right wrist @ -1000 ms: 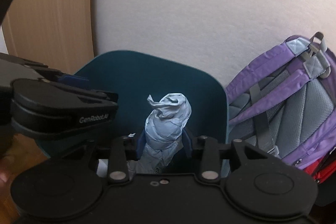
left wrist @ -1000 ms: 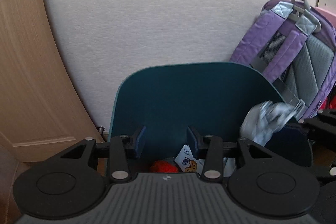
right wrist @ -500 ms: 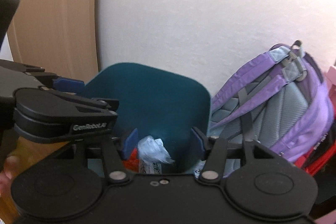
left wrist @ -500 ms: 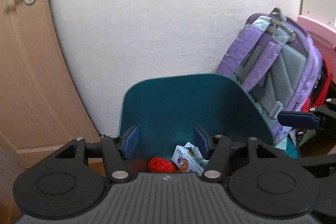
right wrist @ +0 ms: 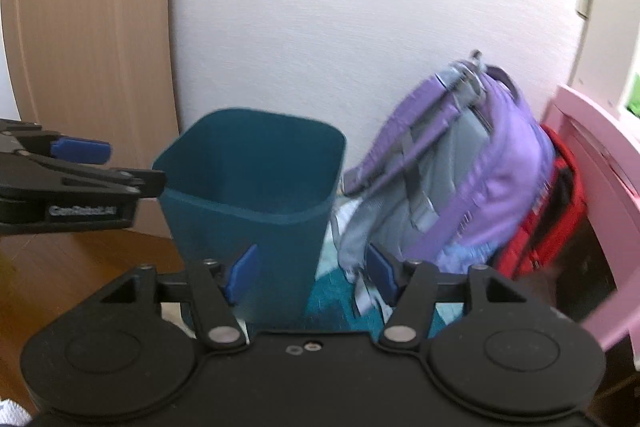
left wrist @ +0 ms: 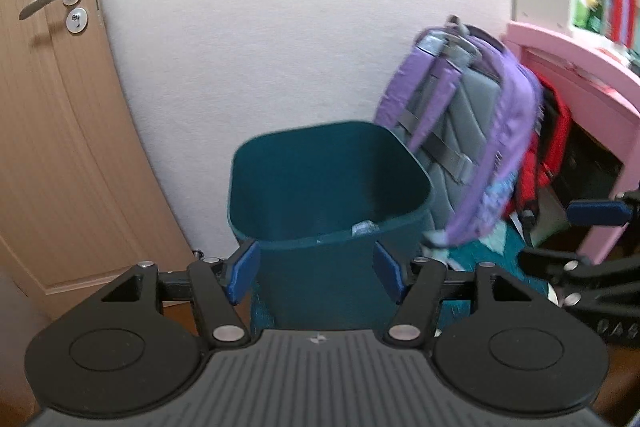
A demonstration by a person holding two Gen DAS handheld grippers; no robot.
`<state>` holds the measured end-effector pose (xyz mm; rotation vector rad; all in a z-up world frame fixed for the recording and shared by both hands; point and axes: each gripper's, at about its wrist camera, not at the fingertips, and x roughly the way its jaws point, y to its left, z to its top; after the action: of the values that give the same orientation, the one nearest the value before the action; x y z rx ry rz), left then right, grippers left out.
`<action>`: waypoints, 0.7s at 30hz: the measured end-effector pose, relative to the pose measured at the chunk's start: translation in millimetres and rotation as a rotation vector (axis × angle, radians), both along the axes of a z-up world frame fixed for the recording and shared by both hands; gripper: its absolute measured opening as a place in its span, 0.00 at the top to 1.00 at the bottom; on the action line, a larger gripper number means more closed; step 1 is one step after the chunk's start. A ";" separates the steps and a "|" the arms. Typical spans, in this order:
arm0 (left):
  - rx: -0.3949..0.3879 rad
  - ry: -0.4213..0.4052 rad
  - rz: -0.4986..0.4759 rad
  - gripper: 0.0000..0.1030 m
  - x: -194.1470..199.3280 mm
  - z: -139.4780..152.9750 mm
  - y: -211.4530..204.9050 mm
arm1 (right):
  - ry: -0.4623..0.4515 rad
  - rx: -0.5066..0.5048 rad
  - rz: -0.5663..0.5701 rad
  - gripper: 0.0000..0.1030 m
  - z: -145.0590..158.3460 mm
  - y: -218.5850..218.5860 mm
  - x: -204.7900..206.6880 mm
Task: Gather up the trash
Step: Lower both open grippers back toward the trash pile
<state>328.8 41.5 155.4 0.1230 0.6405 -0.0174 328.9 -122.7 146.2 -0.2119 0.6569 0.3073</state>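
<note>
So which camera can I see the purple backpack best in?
The right wrist view. There the purple backpack shows whole, its grey padded back and straps facing the camera, leaning beside the teal trash bin. The left wrist view shows it too, but smaller, farther to the side and blurrier.

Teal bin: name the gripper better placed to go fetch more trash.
Roughly even, right perhaps: both the right gripper and the left gripper are open and empty, facing the teal bin; no loose trash is visible.
</note>
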 end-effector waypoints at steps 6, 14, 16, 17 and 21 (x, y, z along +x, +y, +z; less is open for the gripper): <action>0.004 0.023 -0.053 0.39 -51.1 -14.0 -5.8 | 0.016 -0.031 -0.019 0.39 -14.3 -27.6 -50.3; 0.000 0.074 -0.126 0.22 -101.6 -51.4 -17.0 | 0.054 -0.015 -0.030 0.33 -39.5 -55.3 -97.1; -0.007 0.095 -0.137 0.22 -107.0 -64.7 -20.1 | 0.071 -0.025 -0.028 0.33 -50.0 -60.3 -105.8; -0.012 0.104 -0.142 0.22 -110.1 -71.7 -20.9 | 0.077 -0.037 -0.025 0.32 -55.7 -62.2 -109.0; -0.047 0.158 -0.153 0.21 -111.1 -105.6 -25.2 | 0.115 -0.049 -0.039 0.29 -82.9 -71.6 -111.4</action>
<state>217.7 16.3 49.8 0.1260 0.7865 -0.1909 217.4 -194.3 63.3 -0.2292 0.7824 0.2673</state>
